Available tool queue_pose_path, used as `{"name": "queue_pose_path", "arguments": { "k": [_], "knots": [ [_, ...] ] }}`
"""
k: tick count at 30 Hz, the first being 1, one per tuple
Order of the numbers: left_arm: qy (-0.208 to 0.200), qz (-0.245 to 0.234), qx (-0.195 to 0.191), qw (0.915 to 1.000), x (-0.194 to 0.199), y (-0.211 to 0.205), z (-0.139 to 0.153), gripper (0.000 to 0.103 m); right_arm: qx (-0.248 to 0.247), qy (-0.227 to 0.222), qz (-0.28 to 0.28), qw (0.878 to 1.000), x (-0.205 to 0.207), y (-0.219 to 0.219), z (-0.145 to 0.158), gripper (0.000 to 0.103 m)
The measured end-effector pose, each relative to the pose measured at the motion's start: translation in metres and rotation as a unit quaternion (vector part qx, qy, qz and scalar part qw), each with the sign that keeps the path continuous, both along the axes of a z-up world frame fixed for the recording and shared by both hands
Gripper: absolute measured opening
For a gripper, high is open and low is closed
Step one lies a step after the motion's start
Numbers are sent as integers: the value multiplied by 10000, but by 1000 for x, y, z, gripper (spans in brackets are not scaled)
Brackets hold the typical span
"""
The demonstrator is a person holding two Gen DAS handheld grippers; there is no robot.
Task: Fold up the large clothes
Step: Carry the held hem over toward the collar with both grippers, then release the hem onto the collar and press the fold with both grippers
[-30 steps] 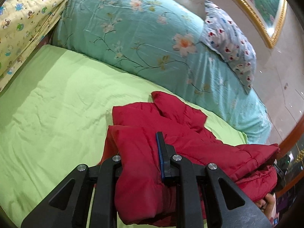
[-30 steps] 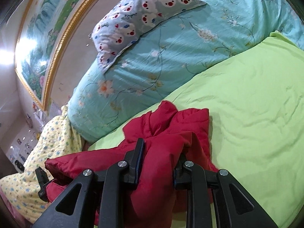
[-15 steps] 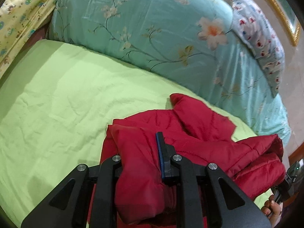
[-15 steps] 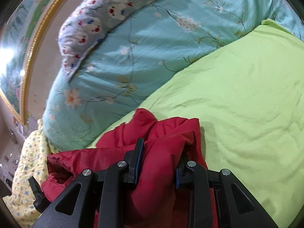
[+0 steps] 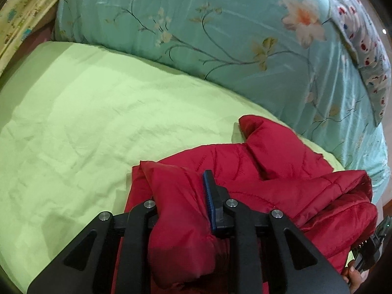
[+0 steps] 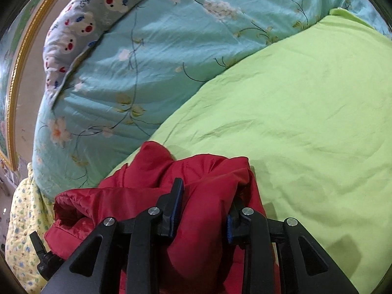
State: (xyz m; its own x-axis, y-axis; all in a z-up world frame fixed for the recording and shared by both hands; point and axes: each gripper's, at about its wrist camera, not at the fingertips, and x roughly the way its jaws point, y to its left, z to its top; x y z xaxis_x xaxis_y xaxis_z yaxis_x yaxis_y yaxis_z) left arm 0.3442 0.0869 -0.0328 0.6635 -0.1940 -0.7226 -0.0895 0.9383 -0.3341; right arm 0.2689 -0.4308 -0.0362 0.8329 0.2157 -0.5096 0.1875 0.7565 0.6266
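Note:
A red puffer jacket is bunched up over the green bed sheet. My left gripper is shut on a thick fold of the jacket, which fills the gap between its fingers and hides the left one. My right gripper is shut on another fold of the same jacket, with the cloth bulging between its fingers. The jacket hangs between both grippers just above the sheet. Its far sleeve or collar lies on the bed.
A large teal floral duvet is piled along the far side of the bed. A bear-print pillow rests on it. A yellow patterned blanket and a gold-framed picture lie beyond.
Both grippers have carried the jacket forward and lower over the bed, toward the teal duvet. The grip on the cloth has not changed.

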Motion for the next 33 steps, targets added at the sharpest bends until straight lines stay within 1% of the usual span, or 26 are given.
{"name": "queue_pose_path", "arguments": {
  "k": [3,6,8,12,15,18,19,20,22,25,27,28,30,33],
  "knots": [
    [123,12,-101,9999,13,1,-6,22,116,40,-69,9999,10,-3,-10,30],
    [133,5,-40,9999,20,-2,-5,22,229,50,-145,9996,17,-6,-17,30],
    [127,0,3,9999,23,-3,-5,22,206,64,-188,9996,20,-6,-19,30],
    [103,-25,-134,9999,21,1,-6,22,208,89,-226,9995,24,-5,-21,30],
    [86,-72,-179,9998,13,4,1,24,196,112,-210,9995,26,-6,-22,30],
    [-45,-106,-184,9998,-4,9,14,32,164,112,-199,9996,27,-5,-22,30],
    [-129,-121,-185,9997,-14,11,21,36,150,115,-193,9996,28,-4,-22,30],
    [-221,-95,-143,9996,-25,13,27,44,134,117,-193,9997,28,-4,-22,30],
    [-428,-101,-97,9990,-48,16,39,52,119,112,-212,9996,27,-4,-22,31],
    [-707,-342,-99,9969,-82,10,54,52,63,117,-238,9996,28,-3,-22,31],
    [-823,-686,-41,9942,-101,-5,57,52,1,123,-260,9996,28,-1,-21,31],
    [-807,-831,16,9933,-106,-13,55,52,-16,127,-268,9996,28,-1,-20,31],
    [-650,-1210,114,9905,-109,-36,43,52,-49,123,-282,9995,29,-1,-20,31],
    [-414,-1440,490,9875,-104,-67,23,52,-98,139,-288,9994,28,0,-17,32]
  ]
}}
